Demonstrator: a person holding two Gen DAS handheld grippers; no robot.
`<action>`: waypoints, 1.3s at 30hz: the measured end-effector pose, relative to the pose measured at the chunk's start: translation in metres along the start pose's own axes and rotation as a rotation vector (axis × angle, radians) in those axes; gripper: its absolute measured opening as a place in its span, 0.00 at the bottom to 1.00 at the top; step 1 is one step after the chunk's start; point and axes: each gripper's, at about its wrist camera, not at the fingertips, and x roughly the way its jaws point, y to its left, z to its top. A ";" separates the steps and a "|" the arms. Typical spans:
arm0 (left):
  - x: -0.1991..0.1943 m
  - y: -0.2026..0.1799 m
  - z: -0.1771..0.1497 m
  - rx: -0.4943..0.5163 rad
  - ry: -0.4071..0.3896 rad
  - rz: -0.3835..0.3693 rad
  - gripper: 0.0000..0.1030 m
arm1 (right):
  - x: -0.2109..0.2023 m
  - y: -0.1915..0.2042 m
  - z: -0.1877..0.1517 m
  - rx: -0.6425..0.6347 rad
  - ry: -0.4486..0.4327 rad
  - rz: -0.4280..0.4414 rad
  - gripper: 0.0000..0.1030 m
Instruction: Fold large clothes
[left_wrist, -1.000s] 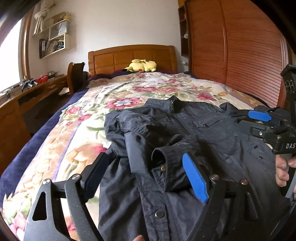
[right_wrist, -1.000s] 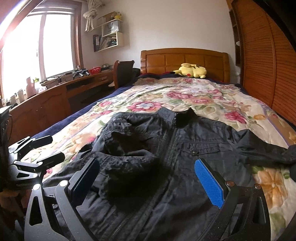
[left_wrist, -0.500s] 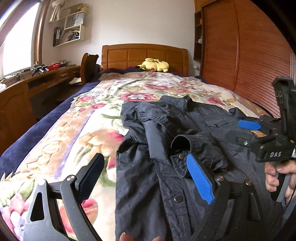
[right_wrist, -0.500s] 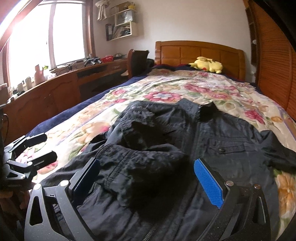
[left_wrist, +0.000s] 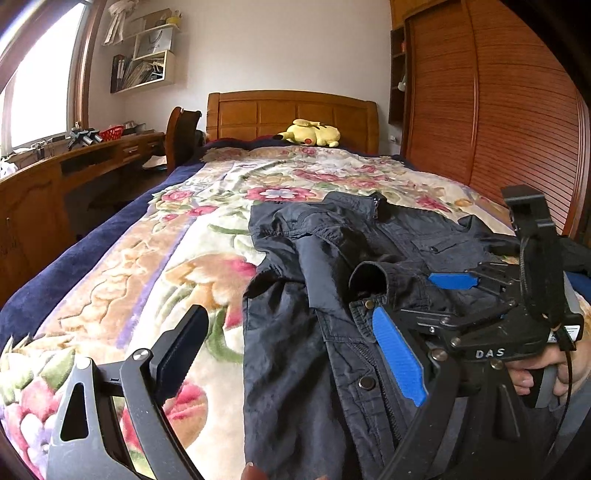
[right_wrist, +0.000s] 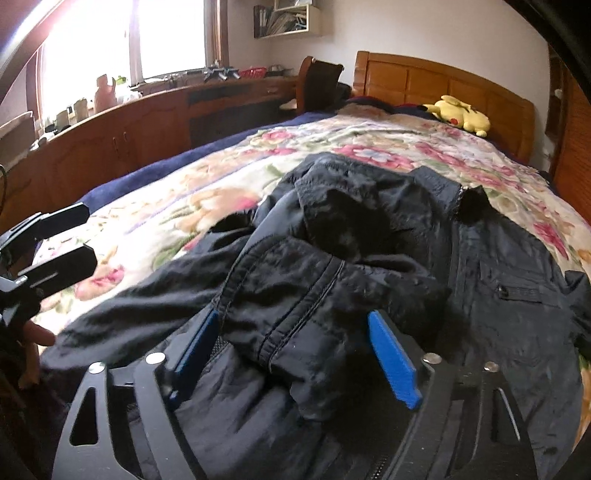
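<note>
A dark navy jacket (left_wrist: 332, 280) lies front up on the floral bedspread (left_wrist: 155, 266), collar towards the headboard. Its left sleeve is folded across the chest, cuff (left_wrist: 369, 280) near the zipper. My left gripper (left_wrist: 291, 350) is open and empty over the jacket's lower left edge. My right gripper (right_wrist: 295, 347) is open, with the bunched sleeve cuff (right_wrist: 295, 295) lying between its jaws. The right gripper also shows in the left wrist view (left_wrist: 480, 291), and the left gripper shows in the right wrist view (right_wrist: 55, 240).
A yellow plush toy (left_wrist: 310, 133) lies by the wooden headboard (left_wrist: 291, 110). A wooden desk (left_wrist: 55, 173) and chair (left_wrist: 183, 136) stand left of the bed. A slatted wooden wardrobe (left_wrist: 498, 110) stands at the right.
My left gripper has moved left, off the jacket's middle to its left edge. My right gripper has moved forward and left, and its jaws have narrowed around the bunched sleeve cuff.
</note>
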 end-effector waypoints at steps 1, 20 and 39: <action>0.000 0.000 -0.001 0.000 0.002 0.001 0.88 | 0.001 -0.001 0.000 -0.001 0.005 -0.004 0.67; -0.009 -0.036 0.009 0.045 -0.032 -0.039 0.88 | -0.063 -0.026 -0.017 0.092 -0.158 -0.076 0.20; -0.007 -0.081 0.009 0.104 -0.040 -0.076 0.88 | -0.112 -0.048 -0.056 0.210 -0.168 -0.172 0.27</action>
